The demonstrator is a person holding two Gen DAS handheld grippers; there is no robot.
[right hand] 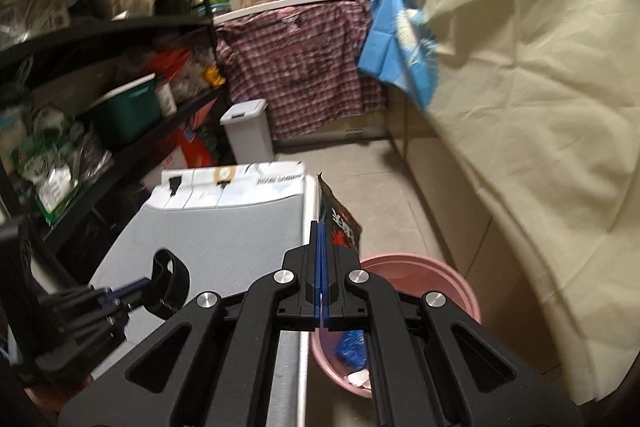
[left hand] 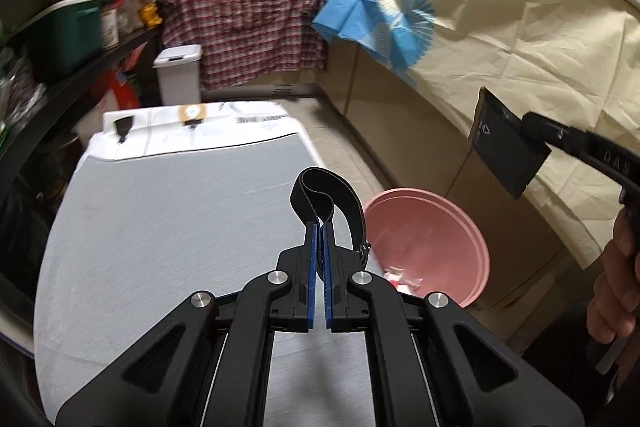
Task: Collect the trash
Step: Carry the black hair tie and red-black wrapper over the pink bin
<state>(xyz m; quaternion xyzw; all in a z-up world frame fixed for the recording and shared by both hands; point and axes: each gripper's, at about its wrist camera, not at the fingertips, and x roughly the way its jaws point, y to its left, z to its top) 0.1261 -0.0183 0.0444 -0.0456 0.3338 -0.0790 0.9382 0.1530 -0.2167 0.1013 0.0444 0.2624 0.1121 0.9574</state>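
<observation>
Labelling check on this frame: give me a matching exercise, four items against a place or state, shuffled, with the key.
Items
1. black strap
2. dark snack wrapper
3. pink bucket
4. white lidded bin

Places or states
A. on the floor beside the grey-topped table, some trash already inside
B. pinched in the right gripper
C. standing at the far end below the plaid cloth
D. looped, pinched in the left gripper

Pairs: 1-D, 2-B, 3-A, 4-C
</observation>
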